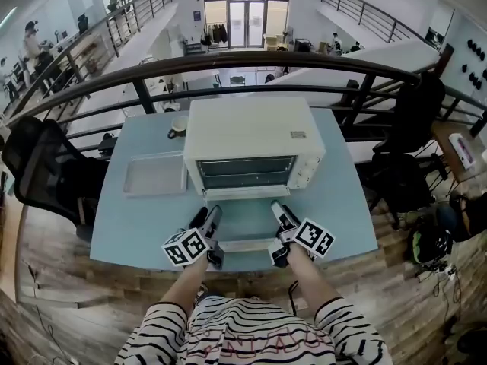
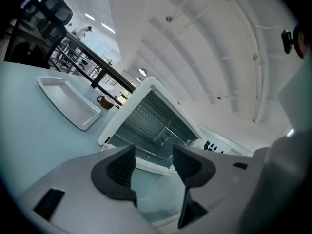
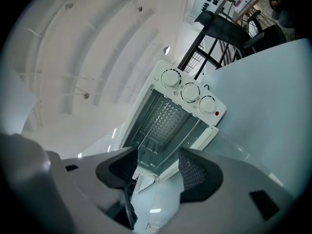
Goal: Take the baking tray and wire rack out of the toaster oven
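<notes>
The white toaster oven stands mid-table with its glass door folded down toward me. Inside the oven cavity a thin wire bar of the rack crosses low down; it also shows in the right gripper view as a thin wire line. The baking tray lies flat on the table left of the oven, and the tray looks empty. My left gripper and right gripper flank the lowered door, both facing the cavity. The left gripper and right gripper are open, with nothing between their jaws.
A brown cup stands behind the tray beside the oven. Three knobs line the oven's right side. The light blue table ends at a dark railing; a black chair stands at its left.
</notes>
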### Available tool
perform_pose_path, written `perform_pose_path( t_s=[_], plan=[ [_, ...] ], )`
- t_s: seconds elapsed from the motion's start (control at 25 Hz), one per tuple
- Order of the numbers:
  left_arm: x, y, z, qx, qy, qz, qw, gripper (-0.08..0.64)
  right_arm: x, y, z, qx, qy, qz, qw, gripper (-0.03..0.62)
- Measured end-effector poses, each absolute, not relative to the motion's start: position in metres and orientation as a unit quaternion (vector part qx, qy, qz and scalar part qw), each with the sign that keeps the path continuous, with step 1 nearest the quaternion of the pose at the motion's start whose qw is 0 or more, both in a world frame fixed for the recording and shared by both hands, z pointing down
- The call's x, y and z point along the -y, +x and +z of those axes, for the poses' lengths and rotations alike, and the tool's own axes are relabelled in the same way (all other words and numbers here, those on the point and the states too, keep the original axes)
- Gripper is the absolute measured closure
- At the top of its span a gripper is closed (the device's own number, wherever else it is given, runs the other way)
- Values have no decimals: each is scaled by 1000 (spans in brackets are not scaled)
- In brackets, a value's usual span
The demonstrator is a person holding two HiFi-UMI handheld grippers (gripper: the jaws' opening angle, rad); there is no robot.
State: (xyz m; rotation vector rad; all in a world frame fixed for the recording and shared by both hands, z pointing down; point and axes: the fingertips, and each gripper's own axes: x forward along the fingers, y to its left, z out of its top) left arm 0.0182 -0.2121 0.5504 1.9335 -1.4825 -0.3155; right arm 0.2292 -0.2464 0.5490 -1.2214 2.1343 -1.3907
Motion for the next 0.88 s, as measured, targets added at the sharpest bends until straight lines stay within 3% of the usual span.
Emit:
perform_pose_path(
  t_s=[0.32, 0.88],
  plan=[
    [249, 25, 529, 574, 715, -188, 352, 336, 294, 227, 534, -714, -419, -511, 231, 337],
    [340, 15, 532, 543, 668, -298, 413, 336, 381, 212, 539, -664, -440, -526, 297, 377]
  ],
)
